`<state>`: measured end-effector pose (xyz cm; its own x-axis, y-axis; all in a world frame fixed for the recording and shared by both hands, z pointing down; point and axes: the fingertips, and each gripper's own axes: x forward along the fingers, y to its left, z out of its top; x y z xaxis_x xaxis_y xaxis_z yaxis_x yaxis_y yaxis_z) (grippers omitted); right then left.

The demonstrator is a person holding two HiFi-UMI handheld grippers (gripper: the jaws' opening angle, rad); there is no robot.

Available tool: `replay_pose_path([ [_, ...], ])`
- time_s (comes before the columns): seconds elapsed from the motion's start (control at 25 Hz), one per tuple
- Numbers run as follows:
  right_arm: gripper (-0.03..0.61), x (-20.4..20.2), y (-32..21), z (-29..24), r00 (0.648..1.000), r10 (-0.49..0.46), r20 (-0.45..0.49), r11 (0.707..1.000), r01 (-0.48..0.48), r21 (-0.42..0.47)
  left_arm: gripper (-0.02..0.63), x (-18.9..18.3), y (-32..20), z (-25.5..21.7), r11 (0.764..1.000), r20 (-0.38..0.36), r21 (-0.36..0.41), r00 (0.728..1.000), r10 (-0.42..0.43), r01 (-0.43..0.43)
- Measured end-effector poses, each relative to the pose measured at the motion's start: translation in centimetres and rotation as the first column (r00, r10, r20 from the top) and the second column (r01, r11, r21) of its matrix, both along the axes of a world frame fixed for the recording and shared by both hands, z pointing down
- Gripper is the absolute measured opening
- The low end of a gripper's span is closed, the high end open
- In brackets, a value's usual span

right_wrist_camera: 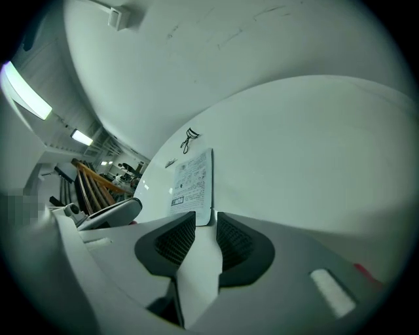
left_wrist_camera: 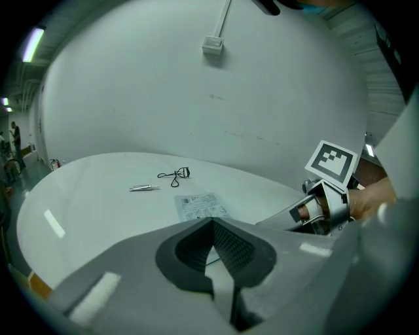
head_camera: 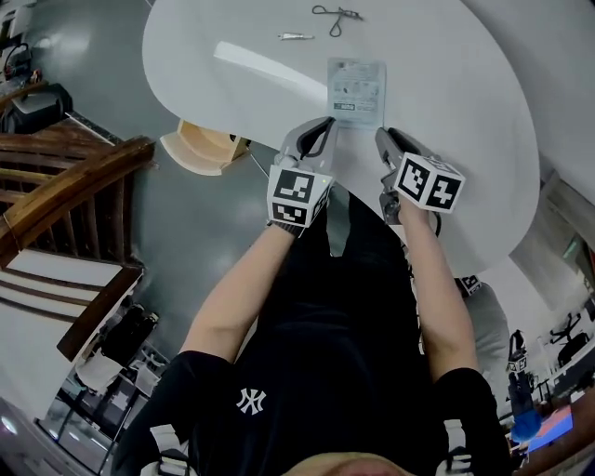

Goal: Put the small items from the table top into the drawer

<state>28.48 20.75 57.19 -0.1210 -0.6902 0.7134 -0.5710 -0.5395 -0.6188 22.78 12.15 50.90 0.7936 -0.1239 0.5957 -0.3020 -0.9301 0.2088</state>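
Note:
On the white round table (head_camera: 465, 112) lies a flat printed packet (head_camera: 356, 91), just beyond both grippers. Farther back rest a small silver tube (head_camera: 296, 36) and a black eyelash curler (head_camera: 337, 14). My left gripper (head_camera: 327, 123) hovers at the packet's near left corner, its pads meeting at the tips with nothing between them. My right gripper (head_camera: 383, 135) is at the near right corner, pads a narrow gap apart and empty. In the right gripper view the packet (right_wrist_camera: 193, 180) starts just past the fingertips. No drawer is in view.
The table's near edge runs under both grippers, against the person's body. A beige stool (head_camera: 200, 149) stands below the table at the left, and a wooden stair rail (head_camera: 65, 186) lies farther left. A wall with a small box (left_wrist_camera: 213, 44) stands behind the table.

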Motion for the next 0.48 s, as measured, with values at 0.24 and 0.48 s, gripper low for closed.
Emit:
replay_pose_path([
  [0.24, 0.107, 0.0, -0.5, 0.6, 1.0, 0.023, 0.0, 0.999, -0.023, -0.03, 0.0, -0.3, -0.1, 1.0, 1.0, -0.014, -0.025, 1.0, 0.015, -0.015],
  [0.48, 0.069, 0.2, -1.0, 0.6, 0.999, 0.029, 0.019, 0.999, -0.028, -0.044, 0.0, -0.7, -0.2, 0.5, 0.999, -0.021, -0.03, 1.0, 0.011, -0.012],
])
